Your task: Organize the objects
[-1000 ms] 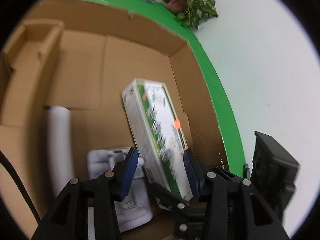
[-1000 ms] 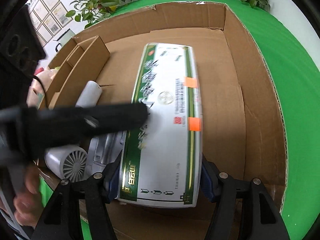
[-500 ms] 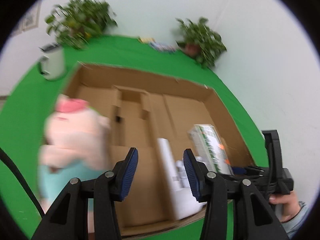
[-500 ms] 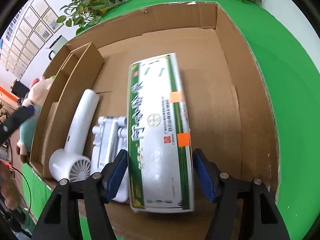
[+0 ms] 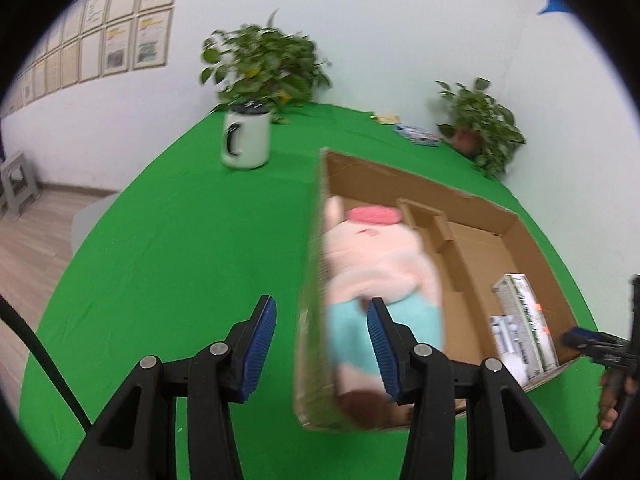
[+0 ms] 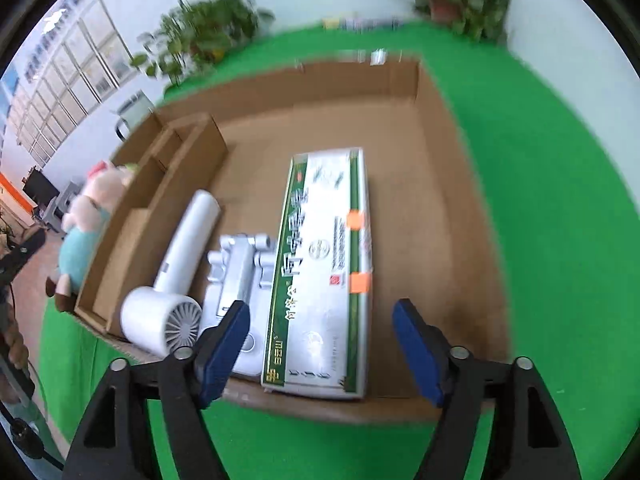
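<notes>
A shallow cardboard box (image 6: 472,208) sits on the green table. Inside lie a white and green carton (image 6: 324,272), a silver folded stand (image 6: 236,276) and a white hair dryer (image 6: 176,280). My right gripper (image 6: 320,344) is open and empty, pulled back over the box's near edge with the carton lying between and beyond its fingers. A pink plush pig (image 6: 92,216) stands outside the box's left wall. My left gripper (image 5: 320,344) is open and empty, just left of the box (image 5: 532,248); the blurred pig (image 5: 376,264) is right in front of it.
A white mug (image 5: 245,140) with a black handle stands on the green table (image 5: 180,240) at the back. Two potted plants (image 5: 480,120) stand along the wall. Small flat items (image 5: 416,133) lie near the far table edge. Cardboard dividers (image 6: 176,160) line the box's left side.
My right gripper has let go of the carton, which now lies flat in the box, and has pulled back. My left gripper has swung out of the box to the left, toward the plush pig.
</notes>
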